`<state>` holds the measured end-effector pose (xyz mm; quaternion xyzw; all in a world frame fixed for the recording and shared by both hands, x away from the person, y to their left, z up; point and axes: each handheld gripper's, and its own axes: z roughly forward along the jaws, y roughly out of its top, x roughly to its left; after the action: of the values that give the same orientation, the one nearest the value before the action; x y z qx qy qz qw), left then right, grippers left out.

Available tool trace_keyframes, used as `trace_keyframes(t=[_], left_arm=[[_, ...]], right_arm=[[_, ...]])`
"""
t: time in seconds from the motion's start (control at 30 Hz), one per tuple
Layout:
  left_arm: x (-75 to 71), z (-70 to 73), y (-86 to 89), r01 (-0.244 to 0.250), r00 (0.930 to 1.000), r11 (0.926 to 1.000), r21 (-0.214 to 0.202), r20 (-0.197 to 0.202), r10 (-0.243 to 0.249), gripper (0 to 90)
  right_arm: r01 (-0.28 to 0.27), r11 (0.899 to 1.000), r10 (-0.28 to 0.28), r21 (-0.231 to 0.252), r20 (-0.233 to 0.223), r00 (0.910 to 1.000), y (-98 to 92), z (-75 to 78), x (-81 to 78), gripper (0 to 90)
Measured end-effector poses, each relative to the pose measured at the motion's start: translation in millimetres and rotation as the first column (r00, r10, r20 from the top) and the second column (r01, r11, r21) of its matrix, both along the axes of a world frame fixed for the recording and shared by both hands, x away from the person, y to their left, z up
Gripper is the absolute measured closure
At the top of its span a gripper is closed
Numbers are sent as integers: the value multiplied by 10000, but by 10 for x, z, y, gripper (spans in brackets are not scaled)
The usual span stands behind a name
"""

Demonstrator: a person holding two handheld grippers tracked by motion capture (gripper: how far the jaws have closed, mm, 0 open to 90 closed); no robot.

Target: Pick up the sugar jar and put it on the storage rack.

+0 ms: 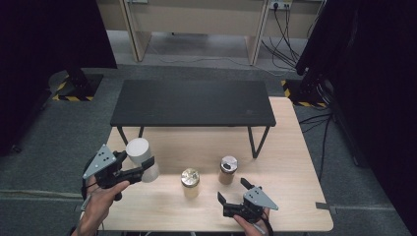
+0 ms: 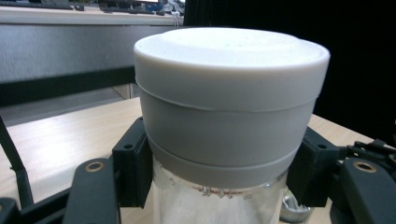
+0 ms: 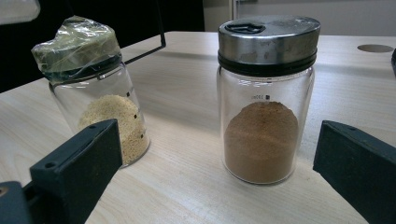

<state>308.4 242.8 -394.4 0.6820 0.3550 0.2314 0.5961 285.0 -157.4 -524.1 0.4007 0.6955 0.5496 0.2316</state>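
A glass jar with a wide white lid (image 1: 141,156) hangs tilted above the table's left side, and my left gripper (image 1: 146,167) is shut on it. In the left gripper view the black pads (image 2: 135,163) press on the jar (image 2: 231,102) just below its lid. A jar of brown powder with a metal lid (image 1: 228,170) and a jar of yellow grains with a wrapped lid (image 1: 190,183) stand upright mid-table. My right gripper (image 1: 236,194) stays open near the front edge. It faces the brown jar (image 3: 264,107) and the yellow-grain jar (image 3: 100,102), touching neither.
A low black stand (image 1: 192,103) on thin legs spans the far half of the light wooden table (image 1: 290,162). Dark curtains and equipment bases flank the table. Grey floor lies around it, with desks beyond.
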Motion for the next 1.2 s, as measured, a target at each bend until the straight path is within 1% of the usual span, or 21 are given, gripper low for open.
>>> trace_keyframes(t=[0.03, 0.1, 0.23, 0.5, 0.6, 0.63, 0.73, 0.8, 0.87, 0.97, 1.03, 1.2], left_arm=[[22, 41, -3, -19, 10000, 10000, 33, 42, 19, 350], [35, 61, -4, -40, 10000, 10000, 19, 61, 40, 350], [84, 148, 18, -33, 9999, 10000, -31, 117, 33, 350], [163, 342, 71, -141, 9997, 9997, 211, 209, 137, 350], [209, 393, 79, -199, 9997, 9994, 267, 137, 195, 350], [237, 427, 69, -245, 9996, 9989, 397, 114, 241, 350], [259, 460, 56, -245, 9997, 9985, 483, 80, 242, 350], [284, 511, 47, -197, 9998, 9988, 445, 39, 195, 351], [291, 531, 41, -204, 9998, 9989, 414, 47, 202, 350], [312, 591, 27, -232, 9997, 9987, 445, 82, 228, 351], [338, 644, 20, -214, 9998, 9991, 372, 71, 212, 351], [379, 708, 12, -320, 9994, 9988, 372, 114, 316, 351]], right_arm=[[0, 10000, 0, 3, 0, 10000, 0, 0, 0, 13], [1, 10000, -1, 5, 1, 10000, -1, 0, 0, 13], [-15, 10000, 15, 5, -8, 10000, 0, 0, 1, 13], [-4, 10000, 4, 5, -13, 10000, 0, 0, 0, 13], [7, 10000, -7, 14, -23, 10000, -1, 0, 1, 13], [11, 10000, -11, 21, -21, 10000, -1, 0, 1, 13], [8, 10000, -8, 18, -22, 10000, -1, 0, 1, 13], [5, 10000, -5, 16, -18, 10000, 0, 0, 0, 13], [12, 10000, -12, 20, -24, 10000, -1, 0, 1, 13], [9, 10000, -9, 11, -9, 10000, -1, 0, 0, 13], [8, 10000, -8, 4, -10, 10000, 0, 0, 0, 13], [9, 10000, -9, 6, -11, 10000, 0, 0, 0, 13]])
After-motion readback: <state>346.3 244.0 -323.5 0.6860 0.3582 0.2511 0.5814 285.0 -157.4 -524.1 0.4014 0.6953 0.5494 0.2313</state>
